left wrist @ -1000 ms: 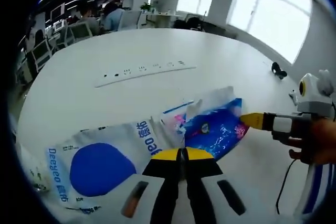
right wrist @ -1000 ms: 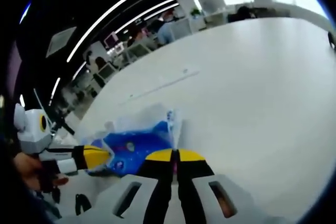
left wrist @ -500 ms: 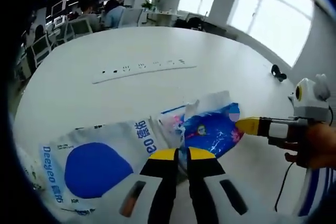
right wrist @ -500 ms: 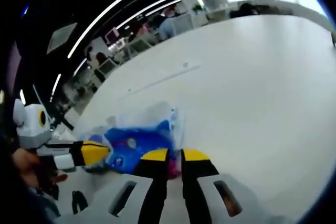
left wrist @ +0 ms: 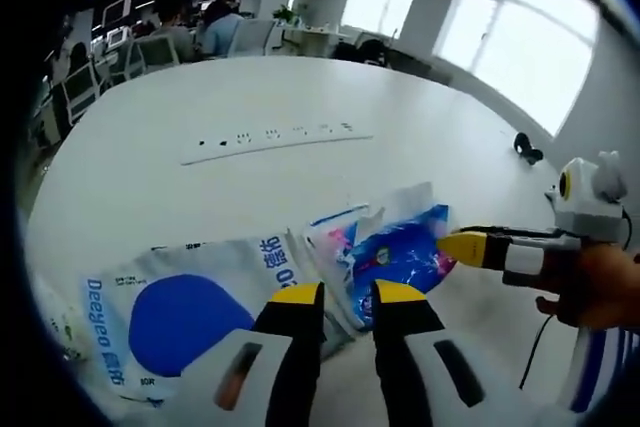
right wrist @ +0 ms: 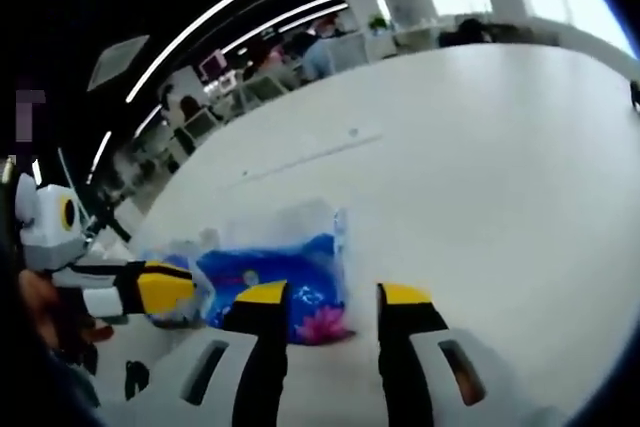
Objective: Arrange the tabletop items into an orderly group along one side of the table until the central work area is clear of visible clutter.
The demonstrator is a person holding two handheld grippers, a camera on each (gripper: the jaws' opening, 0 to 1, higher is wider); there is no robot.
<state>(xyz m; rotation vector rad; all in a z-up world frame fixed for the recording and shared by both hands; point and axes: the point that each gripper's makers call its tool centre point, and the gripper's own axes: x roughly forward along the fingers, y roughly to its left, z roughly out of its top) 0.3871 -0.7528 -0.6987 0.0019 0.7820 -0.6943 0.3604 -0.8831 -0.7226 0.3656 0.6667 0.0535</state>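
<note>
Blue packet (left wrist: pixel 400 257) lying flat on the white table (left wrist: pixel 230 97), near the edge closest to the person, crinkled, with clear wrap bunched along its far side. In the right gripper view, same blue packet (right wrist: pixel 275 282) just ahead of the jaws, a pink flower print at its near corner. White bag (left wrist: pixel 190 297) with a large blue disc and blue lettering lying flat beside the packet, its end touching or slightly overlapping the packet's wrap; exact overlap not discernible.

Left gripper (left wrist: pixel 347 294) low over the seam between bag and packet. Jaws parted by a narrow gap, yellow tips clear, nothing between them. Contact with the bag below cannot be told.

Right gripper (right wrist: pixel 330 297) just over the near edge of the packet. Jaws spread well apart, holding nothing; packet corner visible in the gap. Seen from the left gripper view, right gripper (left wrist: pixel 462 247) entering from the side, yellow tip at the packet's edge, a hand (left wrist: pixel 590 287) behind it. Seen from the right gripper view, left gripper (right wrist: pixel 165 287) entering from the side, yellow tip at the wrap on the packet's far end.

Further out: long flat power strip (left wrist: pixel 275 137) set across mid-table, well apart from the packets. Small black object (left wrist: pixel 527 147) near the far table edge, too small to identify. Beyond the table, seated people, chairs, desks and bright windows.
</note>
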